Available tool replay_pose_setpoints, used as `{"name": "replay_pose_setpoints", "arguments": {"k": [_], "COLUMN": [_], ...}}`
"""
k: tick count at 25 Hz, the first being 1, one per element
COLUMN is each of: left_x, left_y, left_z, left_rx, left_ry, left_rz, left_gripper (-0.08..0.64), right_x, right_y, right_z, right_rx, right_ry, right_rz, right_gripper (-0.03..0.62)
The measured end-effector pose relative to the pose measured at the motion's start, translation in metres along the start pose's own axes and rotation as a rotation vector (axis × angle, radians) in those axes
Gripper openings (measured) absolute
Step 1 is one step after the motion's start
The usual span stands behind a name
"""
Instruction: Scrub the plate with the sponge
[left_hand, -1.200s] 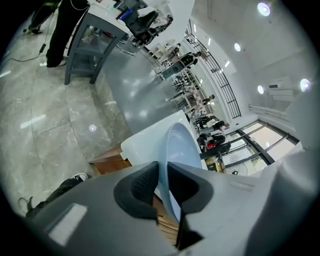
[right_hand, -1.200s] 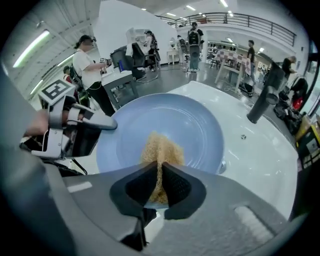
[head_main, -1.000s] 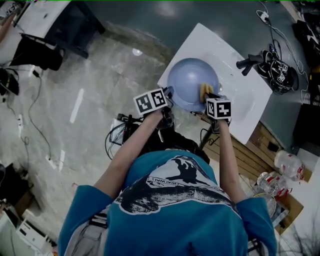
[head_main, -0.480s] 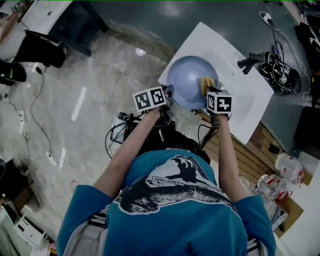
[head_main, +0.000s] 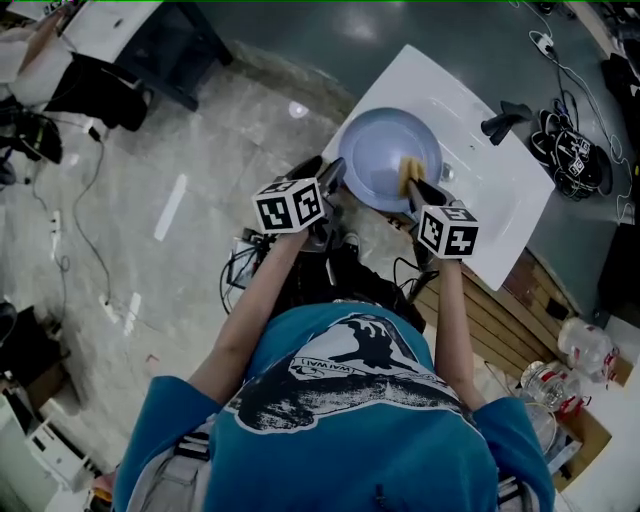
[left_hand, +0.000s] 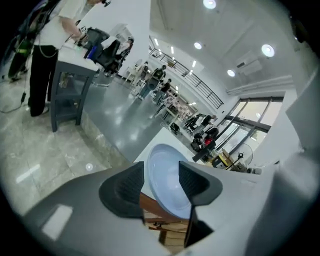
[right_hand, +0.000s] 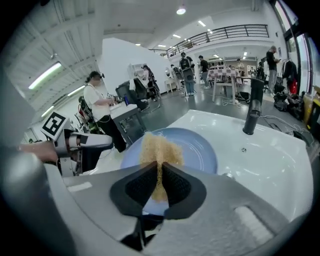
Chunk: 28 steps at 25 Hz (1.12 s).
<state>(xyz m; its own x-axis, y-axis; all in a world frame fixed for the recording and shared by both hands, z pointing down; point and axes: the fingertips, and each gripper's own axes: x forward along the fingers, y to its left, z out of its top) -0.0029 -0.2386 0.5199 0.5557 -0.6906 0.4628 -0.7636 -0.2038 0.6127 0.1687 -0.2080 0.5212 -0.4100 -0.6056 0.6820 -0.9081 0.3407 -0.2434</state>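
A pale blue plate lies in the white sink. My left gripper is at the plate's near left rim. In the left gripper view its jaws are opening wide, and the plate's rim stands between the pads without being pressed. My right gripper is shut on a yellow sponge that rests on the right part of the plate. In the right gripper view the sponge sticks out past the pinched jaws over the plate.
A black faucet stands at the sink's far edge. Black cables and gear lie to the right. Wooden slats and plastic bottles are below the sink at right. People work at tables in the background.
The left jaws have opened and let go of the plate's rim. The plate now lies flatter in the sink. Both grippers have drawn back slightly toward me.
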Motion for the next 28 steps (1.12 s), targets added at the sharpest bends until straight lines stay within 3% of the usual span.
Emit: {"name": "replay_pose_setpoints", "arguments": {"k": [4, 8, 15, 22, 28], "left_x": [-0.023, -0.05, -0.087, -0.088, -0.098], "left_y": [-0.037, -0.082, -0.14, -0.168, -0.165], "left_z": [0.014, 0.007, -0.027, -0.055, -0.058], "left_rx": [0.15, 0.227, 0.362, 0.523, 0.562], "left_ry": [-0.064, -0.103, -0.062, 0.029, 0.066], "left_rz": [-0.07, -0.167, -0.293, -0.367, -0.439], "left_gripper": [0.201, 0.18, 0.171, 0.155, 0.132], "right_x": [-0.022, -0.043, -0.074, -0.092, -0.104], "right_y": [0.023, 0.039, 0.054, 0.047, 0.056], "right_z": [-0.001, -0.01, -0.025, -0.041, -0.053], "right_rx": [0.004, -0.009, 0.051, 0.117, 0.165], "right_ry": [-0.064, -0.097, -0.15, -0.176, -0.197], "right_rz": [0.078, 0.121, 0.153, 0.105, 0.029], "right_gripper": [0.031, 0.031, 0.029, 0.029, 0.025]}}
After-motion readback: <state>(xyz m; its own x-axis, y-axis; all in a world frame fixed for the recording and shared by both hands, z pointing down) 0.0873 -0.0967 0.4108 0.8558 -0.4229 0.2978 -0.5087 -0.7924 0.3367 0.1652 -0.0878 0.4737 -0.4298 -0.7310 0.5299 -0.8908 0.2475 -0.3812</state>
